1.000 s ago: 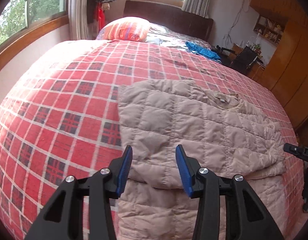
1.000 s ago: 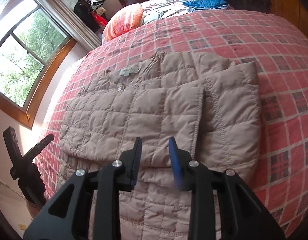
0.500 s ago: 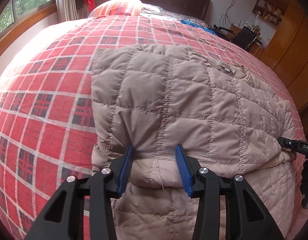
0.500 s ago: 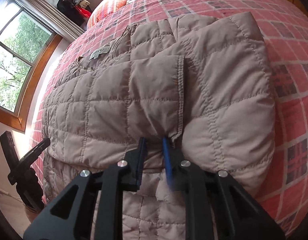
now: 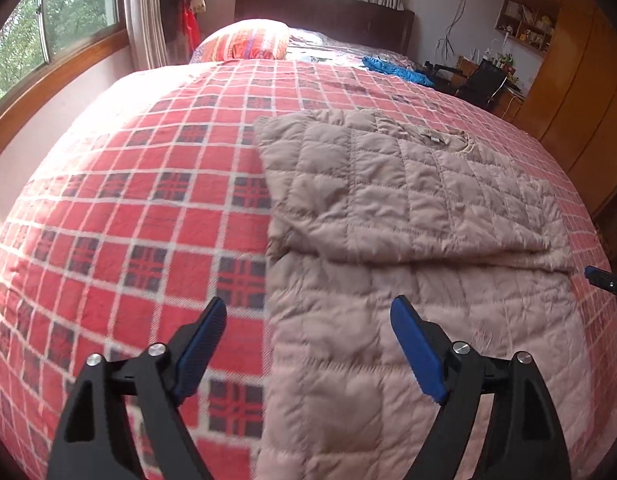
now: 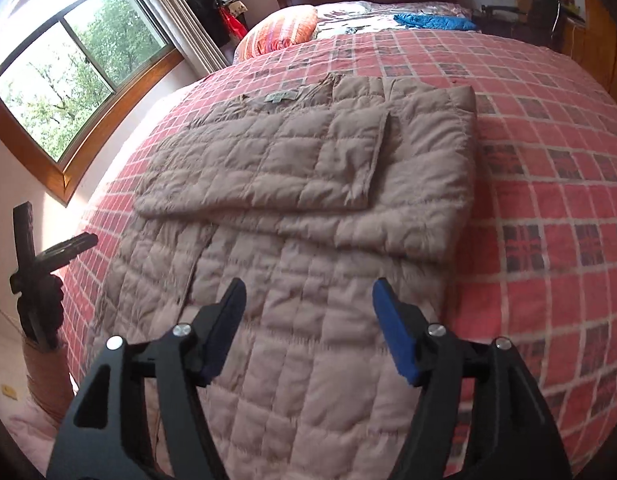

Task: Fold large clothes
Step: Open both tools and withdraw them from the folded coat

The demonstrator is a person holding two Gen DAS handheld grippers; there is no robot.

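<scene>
Hovering wide open and empty, the left gripper (image 5: 304,344) and right gripper (image 6: 308,320) hang over the near hem of the quilted jacket (image 5: 408,208), spread on the plaid bedspread (image 5: 148,200) with sleeves folded in. Next, I'd guess, each pinches a near corner and carries it toward the far collar.

A bed (image 5: 140,184) with a red plaid cover fills the room, its dark wooden headboard (image 5: 320,8) against the far wall. A striped orange pillow (image 5: 248,40) lies near the headboard, with a blue cloth (image 5: 396,68) beside it. Daylight comes through a wood-framed window (image 6: 68,80) showing green trees. Pale curtains (image 5: 144,20) hang beside it. Wooden cabinets (image 5: 580,100) line the opposite wall, by a dark chair (image 5: 484,84).
</scene>
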